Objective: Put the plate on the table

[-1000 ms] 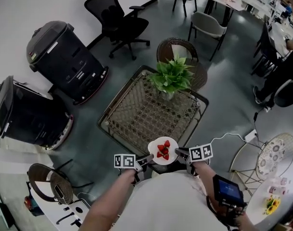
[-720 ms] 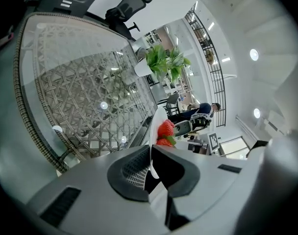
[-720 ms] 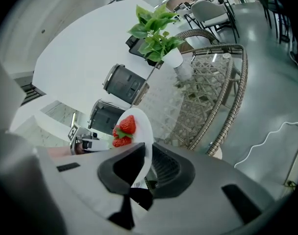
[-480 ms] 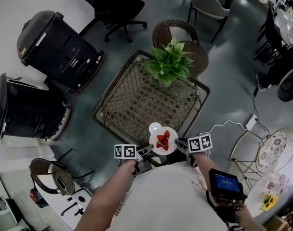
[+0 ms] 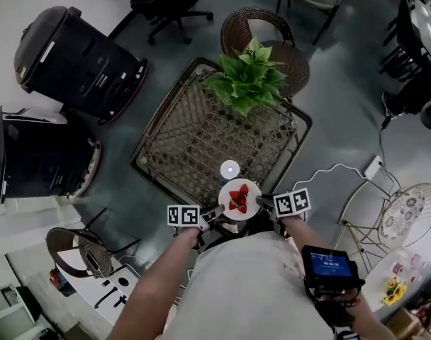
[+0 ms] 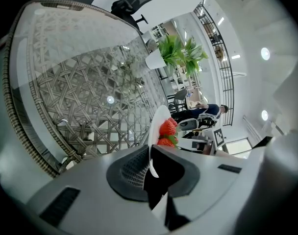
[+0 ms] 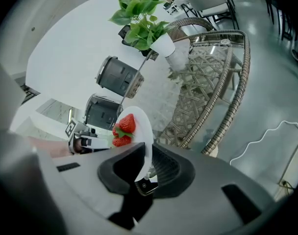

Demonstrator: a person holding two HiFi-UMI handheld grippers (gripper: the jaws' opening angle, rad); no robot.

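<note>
A small white plate (image 5: 230, 192) with strawberries (image 5: 238, 199) on it hangs over the near edge of a glass-topped wicker table (image 5: 194, 147). My left gripper (image 5: 217, 210) is shut on the plate's left rim (image 6: 152, 146). My right gripper (image 5: 261, 202) is shut on the plate's right rim (image 7: 147, 137). In both gripper views the plate stands edge-on between the jaws with the strawberries (image 6: 168, 129) (image 7: 125, 125) showing above them.
A potted green plant (image 5: 245, 78) stands at the table's far side, with a wicker chair (image 5: 261, 30) behind it. A bright round light reflection (image 5: 230, 168) shows on the glass just beyond the plate. Two black machines (image 5: 74, 55) sit on the floor at left. A white cable (image 5: 336, 172) lies at right.
Both grippers have carried the plate forward, out over the table's near edge, and lower toward the glass. The grip on both rims is unchanged.
</note>
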